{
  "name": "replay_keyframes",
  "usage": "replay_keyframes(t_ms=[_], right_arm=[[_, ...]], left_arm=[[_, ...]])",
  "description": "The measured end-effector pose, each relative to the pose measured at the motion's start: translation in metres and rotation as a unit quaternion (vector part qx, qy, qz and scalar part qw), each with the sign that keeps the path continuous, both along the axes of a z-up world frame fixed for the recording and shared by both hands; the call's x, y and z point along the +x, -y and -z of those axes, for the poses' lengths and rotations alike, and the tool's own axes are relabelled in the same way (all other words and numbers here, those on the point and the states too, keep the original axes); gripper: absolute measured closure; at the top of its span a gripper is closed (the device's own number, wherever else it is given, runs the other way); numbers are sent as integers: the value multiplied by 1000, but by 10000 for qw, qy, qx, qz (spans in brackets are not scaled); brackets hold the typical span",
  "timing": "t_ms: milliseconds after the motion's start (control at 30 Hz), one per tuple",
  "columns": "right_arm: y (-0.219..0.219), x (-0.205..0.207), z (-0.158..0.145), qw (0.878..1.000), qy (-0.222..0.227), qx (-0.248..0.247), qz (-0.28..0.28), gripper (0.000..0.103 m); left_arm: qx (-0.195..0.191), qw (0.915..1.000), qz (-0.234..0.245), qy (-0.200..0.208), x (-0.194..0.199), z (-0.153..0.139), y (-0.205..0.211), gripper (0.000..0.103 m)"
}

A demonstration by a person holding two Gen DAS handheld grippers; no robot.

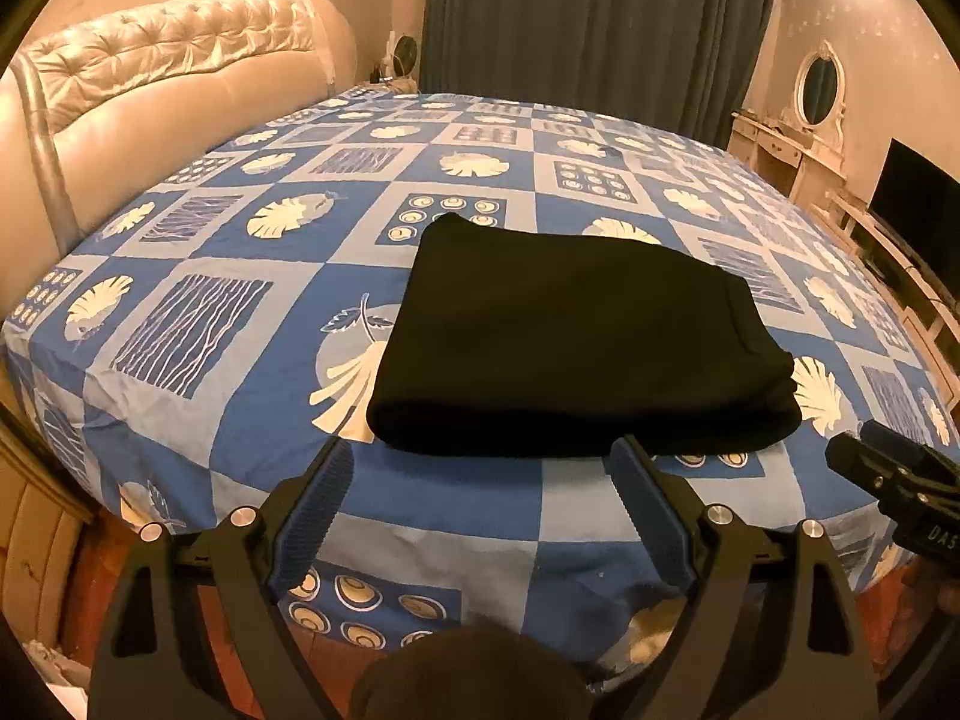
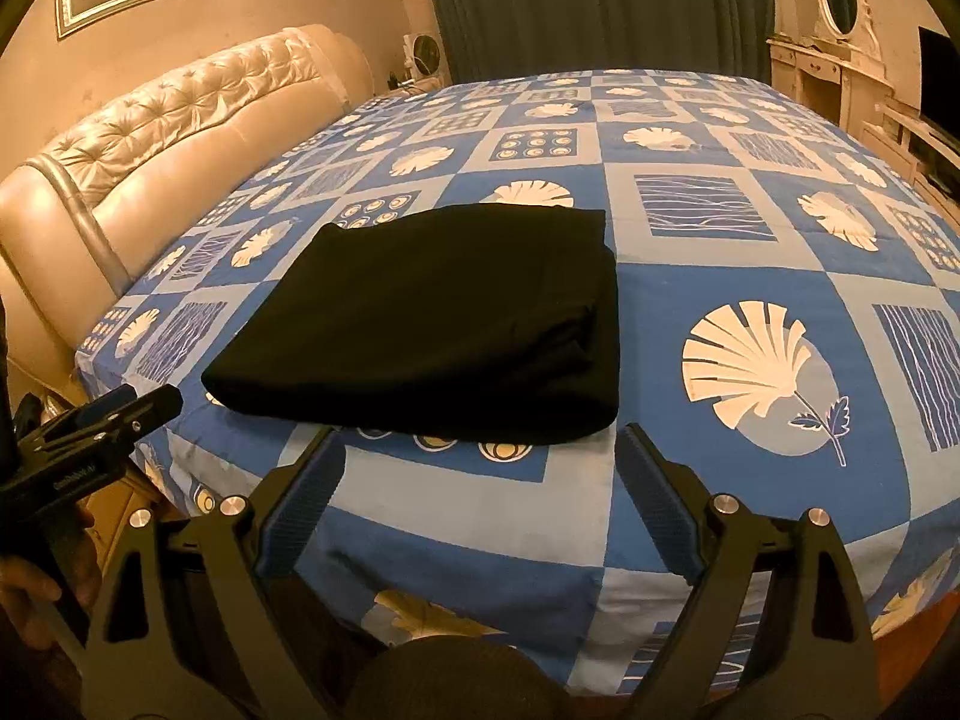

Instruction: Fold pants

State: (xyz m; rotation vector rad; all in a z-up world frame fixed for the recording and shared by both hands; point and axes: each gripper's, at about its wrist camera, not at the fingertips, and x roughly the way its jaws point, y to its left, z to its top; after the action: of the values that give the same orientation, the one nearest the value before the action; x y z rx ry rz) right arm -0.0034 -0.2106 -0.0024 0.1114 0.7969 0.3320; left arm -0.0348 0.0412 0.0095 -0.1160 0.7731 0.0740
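The black pants [image 1: 576, 336] lie folded into a flat, thick rectangle on the blue patterned bed sheet [image 1: 252, 252]. They also show in the right wrist view [image 2: 432, 318]. My left gripper [image 1: 483, 450] is open and empty, its blue-padded fingers just short of the pants' near edge. My right gripper [image 2: 480, 441] is open and empty, also just short of the near edge, toward the pants' right end. The right gripper shows at the right edge of the left wrist view [image 1: 888, 468]. The left gripper shows at the left edge of the right wrist view [image 2: 108, 426].
A cream tufted headboard [image 1: 150, 96] runs along the bed's left side. Dark curtains [image 1: 594, 24] hang behind the bed. A white dressing table with an oval mirror [image 1: 804, 120] and a dark screen [image 1: 912, 198] stand at the right. The bed's near edge [image 1: 420, 618] drops to the floor.
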Motion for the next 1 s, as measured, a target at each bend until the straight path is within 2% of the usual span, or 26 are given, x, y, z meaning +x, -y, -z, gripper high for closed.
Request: replay_keyframes(t_ms=[667,1000], right_arm=[[-1,-2,1,10000,-14,8,4,11],[1,-2,4,10000,-60,12,10,11]], left_arm=[[76,9999,-3,77,1,-5,0,17],[306,9994,93,143,1,-10,5,17]])
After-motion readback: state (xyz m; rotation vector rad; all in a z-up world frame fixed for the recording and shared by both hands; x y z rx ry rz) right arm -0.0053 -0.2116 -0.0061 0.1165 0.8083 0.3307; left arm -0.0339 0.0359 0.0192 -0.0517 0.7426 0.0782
